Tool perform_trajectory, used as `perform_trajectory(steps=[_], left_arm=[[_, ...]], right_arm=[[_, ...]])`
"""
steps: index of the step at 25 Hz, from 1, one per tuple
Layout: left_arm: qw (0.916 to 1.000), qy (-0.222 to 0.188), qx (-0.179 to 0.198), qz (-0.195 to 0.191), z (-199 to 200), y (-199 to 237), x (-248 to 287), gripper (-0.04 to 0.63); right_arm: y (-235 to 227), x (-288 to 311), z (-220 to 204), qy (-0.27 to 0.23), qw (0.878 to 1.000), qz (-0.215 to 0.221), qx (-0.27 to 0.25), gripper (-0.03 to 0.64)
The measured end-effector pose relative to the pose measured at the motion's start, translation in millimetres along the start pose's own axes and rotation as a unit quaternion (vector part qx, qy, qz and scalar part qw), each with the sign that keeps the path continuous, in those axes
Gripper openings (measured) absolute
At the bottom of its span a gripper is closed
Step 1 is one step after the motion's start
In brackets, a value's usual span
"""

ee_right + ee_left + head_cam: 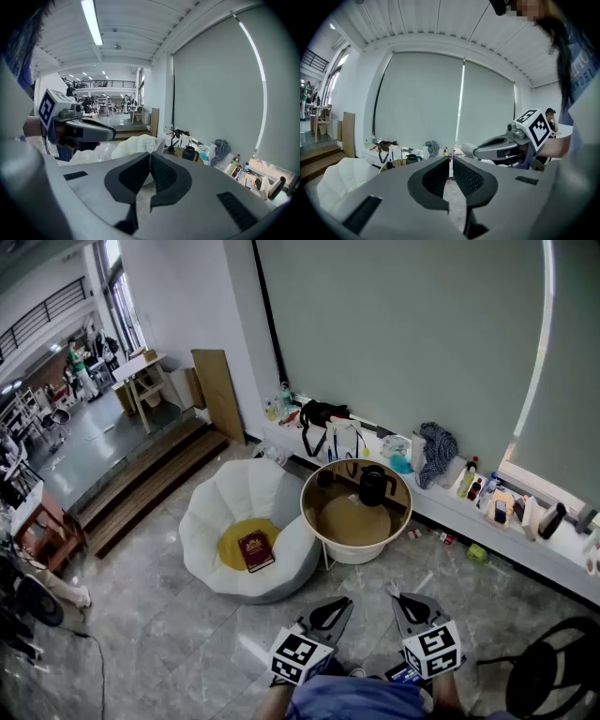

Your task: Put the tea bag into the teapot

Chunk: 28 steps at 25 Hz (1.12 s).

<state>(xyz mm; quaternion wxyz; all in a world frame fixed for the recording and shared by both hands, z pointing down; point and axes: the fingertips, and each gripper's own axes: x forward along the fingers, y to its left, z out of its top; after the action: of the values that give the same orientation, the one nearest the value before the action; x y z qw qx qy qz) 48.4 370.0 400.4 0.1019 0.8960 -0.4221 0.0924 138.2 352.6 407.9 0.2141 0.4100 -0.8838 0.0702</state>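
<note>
- My two grippers sit nearest, low in the head view. The left gripper (pixel 343 604) and the right gripper (pixel 397 600) are side by side over the grey floor, both aimed at the far side.
- The left gripper's own view shows its jaws drawn together to a thin slit with nothing in it. In the right gripper's view the jaws are pressed fully together, also on nothing.
- The white floor seat (pixel 225 512) is the biggest thing ahead. It lies far and to the left of my left gripper, with a red book (pixel 255 550) on its yellow centre.
- The round table (pixel 305 512) touches the seat's right side and lies almost straight ahead of the gap between my grippers, well apart from both.
- The black teapot (pixel 373 487) stands upright on the far part of that table top. It also shows small in the left gripper view (pixel 411 158) and the right gripper view (pixel 188 153).
- I cannot pick out the tea bag in any view. If it is on the table, it is too small to tell from here.
- My judgement is that the coming move is a straight reach to the far side. The teapot lies between the two lines of aim, and neither hand is clearly nearer, so finding the tea bag decides which hand goes.
</note>
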Motion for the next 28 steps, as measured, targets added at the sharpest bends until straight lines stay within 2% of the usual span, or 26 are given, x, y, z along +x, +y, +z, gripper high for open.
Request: perform_trajectory(steps=[7, 18, 23, 28], left_arm=[[0.9999, 0.011, -0.005, 0.006, -8, -9, -2, 0.020], [0.9990, 0.045, -0.004, 0.009, -25, -13, -4, 0.020], [0.9986, 0.052, -0.006, -0.011, -34, -5, 10, 0.020], [0.9973, 0.067, -0.013, -0.028, -42, 22, 40, 0.020]], right_arm=[[-1, -7, -7, 0.008, 1.000, 0.003, -0.017, 0.018], [-8, 1, -28, 0.025, 1.000, 0.007, 0.011, 0.018], [-20, 17, -37, 0.041, 0.999, 0.005, 0.027, 0.018], [-44, 49, -37, 0.053, 0.998, -0.003, 0.039, 0.018]])
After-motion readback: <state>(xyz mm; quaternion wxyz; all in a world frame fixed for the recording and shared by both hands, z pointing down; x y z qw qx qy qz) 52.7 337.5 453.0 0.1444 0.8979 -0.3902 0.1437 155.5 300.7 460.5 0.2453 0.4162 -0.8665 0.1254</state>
